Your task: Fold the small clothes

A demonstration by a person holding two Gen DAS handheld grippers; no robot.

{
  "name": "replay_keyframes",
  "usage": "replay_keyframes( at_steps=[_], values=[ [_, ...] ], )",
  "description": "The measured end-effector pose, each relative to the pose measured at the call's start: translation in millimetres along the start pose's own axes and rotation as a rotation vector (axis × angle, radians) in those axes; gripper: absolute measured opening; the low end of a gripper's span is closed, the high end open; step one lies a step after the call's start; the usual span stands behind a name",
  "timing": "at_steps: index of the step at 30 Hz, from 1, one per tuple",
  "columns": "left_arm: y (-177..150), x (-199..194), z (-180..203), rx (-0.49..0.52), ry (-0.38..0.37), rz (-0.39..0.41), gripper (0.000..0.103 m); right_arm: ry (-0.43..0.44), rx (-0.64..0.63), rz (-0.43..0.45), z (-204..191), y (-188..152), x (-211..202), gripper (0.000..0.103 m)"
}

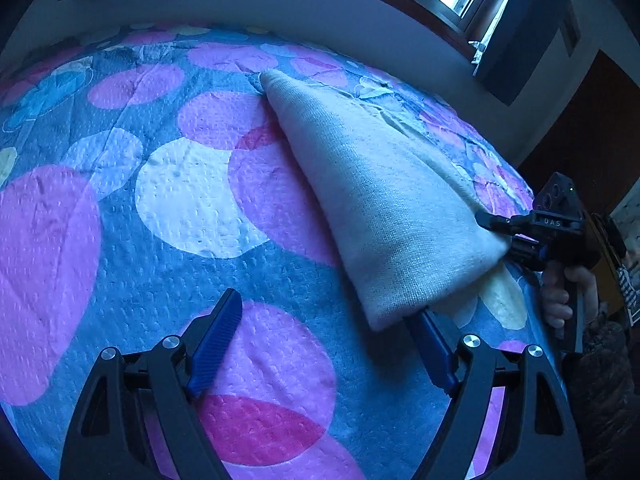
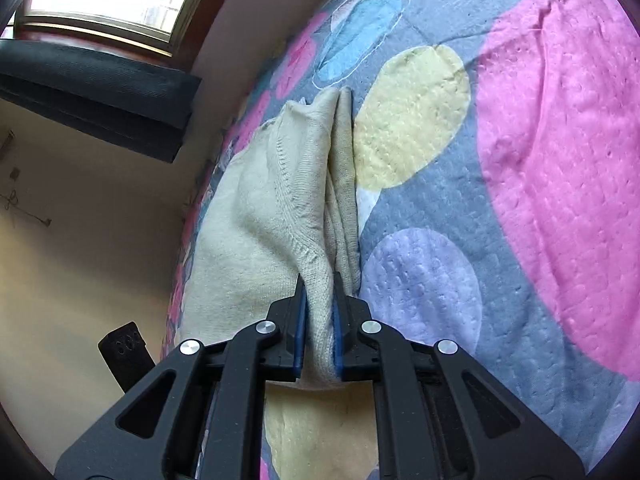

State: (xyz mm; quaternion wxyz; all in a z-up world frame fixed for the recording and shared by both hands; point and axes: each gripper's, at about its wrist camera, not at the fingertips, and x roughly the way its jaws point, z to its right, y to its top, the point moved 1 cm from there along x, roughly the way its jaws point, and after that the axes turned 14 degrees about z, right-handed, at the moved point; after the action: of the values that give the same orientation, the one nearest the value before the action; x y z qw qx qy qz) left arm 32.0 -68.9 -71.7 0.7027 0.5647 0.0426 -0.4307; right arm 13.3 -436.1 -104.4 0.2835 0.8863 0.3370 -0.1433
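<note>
In the left wrist view, the left gripper (image 1: 320,344) stands spread wide at the near corner of the cream knit garment (image 1: 384,200) on the bedspread (image 1: 120,208); it should pinch that corner before lifting. In the right wrist view, the right gripper (image 2: 319,320) is pinching the garment's bunched edge (image 2: 316,304), so both corners ought to travel level together.

Cloth (image 1: 392,208) perhaps over tool (image 1: 324,340) finger.

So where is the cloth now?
The cloth lies on the bedspread, right of centre in the left view; the right gripper pinches its near end.
</note>
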Motion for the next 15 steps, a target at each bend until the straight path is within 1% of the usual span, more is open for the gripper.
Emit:
replay_keyframes(
  at_steps=[1,3,6,7,9,10,11,12,15],
  values=[
    [1,-3,0,-0.004,-0.006,0.006,0.081,-0.008,-0.017,0.000,-4,0,-1,0.010],
    [2,-8,-1,-0.020,-0.043,0.019,0.081,-0.011,-0.034,-0.012,-8,-2,-1,0.011],
    [7,-23,2,-0.044,-0.141,0.051,0.081,0.003,-0.005,-0.028,-6,-3,-5,0.014],
    [11,-30,4,-0.048,-0.181,0.065,0.081,0.006,0.001,-0.033,-8,-2,-5,0.017],
    [18,-38,7,-0.050,-0.225,0.089,0.081,-0.004,-0.019,-0.037,-14,0,-11,0.020],
    [22,-40,9,-0.051,-0.230,0.105,0.081,-0.008,-0.042,-0.031,-19,4,-15,0.023],
    [27,-34,11,-0.046,-0.226,0.105,0.081,-0.007,-0.051,-0.017,-23,10,-17,0.030],
    [32,-26,14,-0.031,-0.213,0.098,0.081,-0.003,-0.047,0.001,-24,19,-18,0.033],
    [40,5,19,-0.004,-0.146,0.082,0.081,-0.009,-0.008,0.030,-28,47,-3,0.033]
  ],
)
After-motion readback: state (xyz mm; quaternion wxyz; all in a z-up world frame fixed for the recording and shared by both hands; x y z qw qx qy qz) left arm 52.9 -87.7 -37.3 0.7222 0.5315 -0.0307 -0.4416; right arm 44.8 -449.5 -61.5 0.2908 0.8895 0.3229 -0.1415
